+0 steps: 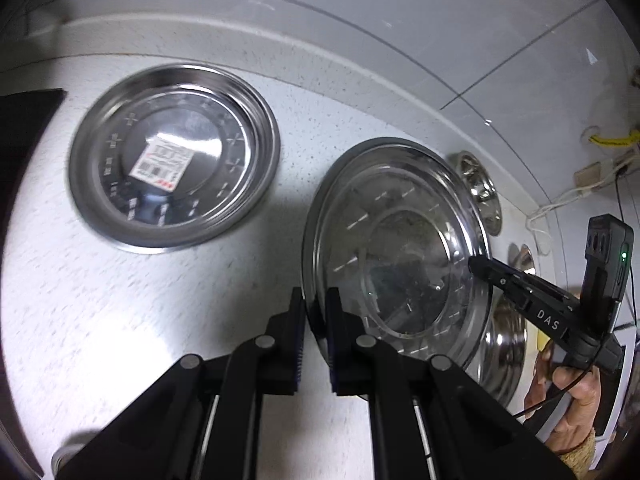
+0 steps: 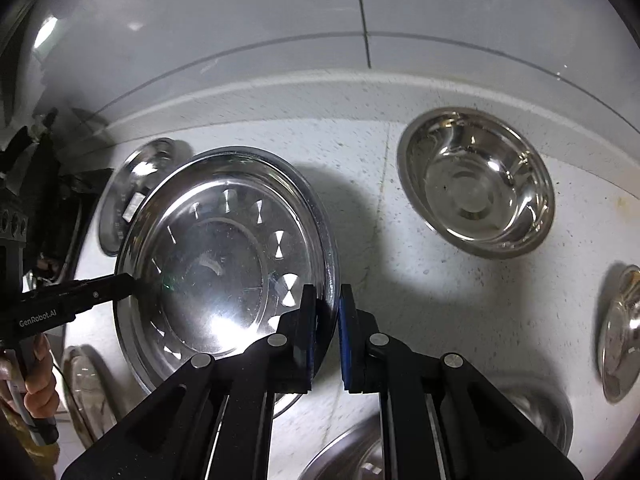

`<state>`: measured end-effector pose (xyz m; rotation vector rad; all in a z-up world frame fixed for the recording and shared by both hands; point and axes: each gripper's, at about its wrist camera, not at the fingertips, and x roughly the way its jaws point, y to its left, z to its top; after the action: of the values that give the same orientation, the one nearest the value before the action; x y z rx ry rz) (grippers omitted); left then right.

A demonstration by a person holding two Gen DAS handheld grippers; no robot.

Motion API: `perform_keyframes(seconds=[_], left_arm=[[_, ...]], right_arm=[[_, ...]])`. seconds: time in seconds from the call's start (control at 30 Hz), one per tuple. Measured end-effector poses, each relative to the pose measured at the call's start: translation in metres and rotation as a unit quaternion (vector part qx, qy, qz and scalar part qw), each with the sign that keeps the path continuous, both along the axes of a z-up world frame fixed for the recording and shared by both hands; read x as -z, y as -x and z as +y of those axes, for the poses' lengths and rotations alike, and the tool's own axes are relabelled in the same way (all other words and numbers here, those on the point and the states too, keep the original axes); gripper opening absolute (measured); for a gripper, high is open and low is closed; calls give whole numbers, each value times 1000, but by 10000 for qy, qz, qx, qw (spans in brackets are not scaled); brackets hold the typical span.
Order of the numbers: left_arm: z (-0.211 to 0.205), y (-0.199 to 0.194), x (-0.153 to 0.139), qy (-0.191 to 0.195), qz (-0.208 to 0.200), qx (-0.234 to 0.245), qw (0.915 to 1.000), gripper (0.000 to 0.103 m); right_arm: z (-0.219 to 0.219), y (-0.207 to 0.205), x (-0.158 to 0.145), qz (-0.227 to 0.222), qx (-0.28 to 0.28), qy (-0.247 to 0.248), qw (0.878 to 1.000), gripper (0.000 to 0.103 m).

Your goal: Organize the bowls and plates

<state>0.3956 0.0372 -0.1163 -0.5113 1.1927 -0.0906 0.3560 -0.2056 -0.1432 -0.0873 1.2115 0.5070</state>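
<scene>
A steel plate [image 1: 400,248] is held tilted above the white counter by both grippers. My left gripper [image 1: 316,304] is shut on its near rim. My right gripper [image 2: 326,300] is shut on the opposite rim of the same plate [image 2: 216,256]; its fingers show in the left wrist view [image 1: 480,266]. A second steel plate with a barcode sticker [image 1: 172,156] lies flat on the counter to the left; it also shows behind the held plate in the right wrist view [image 2: 132,184].
A steel bowl [image 2: 476,184] sits on the counter at the right. More steel dishes lie at the right edge [image 2: 620,332], bottom [image 2: 352,456] and lower left [image 2: 84,388]. The tiled wall [image 2: 280,20] runs behind. Cables [image 1: 600,176] lie far right.
</scene>
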Motion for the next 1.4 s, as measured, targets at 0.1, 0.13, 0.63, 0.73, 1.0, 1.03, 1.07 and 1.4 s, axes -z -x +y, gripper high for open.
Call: perform_keyframes(seconds=[0.1, 0.13, 0.63, 0.73, 1.0, 1.03, 1.07, 1.4], left_arm=[[6, 23, -13, -18, -68, 31, 10000, 8], [10, 33, -19, -6, -108, 45, 9999, 8], [104, 205, -56, -146, -232, 207, 9994, 9], [121, 233, -46, -136, -115, 248, 9995, 9], [141, 267, 5, -186, 377, 329, 9986, 9], [144, 268, 10, -194, 416, 318, 9984, 9], [144, 268, 12, -198, 424, 321, 9984, 9], [145, 264, 23, -397, 389, 349, 9978, 10]], right_arm=[[1, 21, -16, -114, -14, -29, 9999, 10], [1, 28, -20, -137, -15, -59, 9999, 10], [60, 182, -60, -282, -225, -361, 9987, 10], [76, 213, -48, -142, -270, -435, 9986, 10], [99, 257, 5, 431, -95, -454, 9980, 10], [100, 259, 11, 481, -64, -425, 9979, 10], [102, 262, 16, 521, -44, -392, 9979, 10], [110, 272, 23, 532, 36, -275, 9982, 10]])
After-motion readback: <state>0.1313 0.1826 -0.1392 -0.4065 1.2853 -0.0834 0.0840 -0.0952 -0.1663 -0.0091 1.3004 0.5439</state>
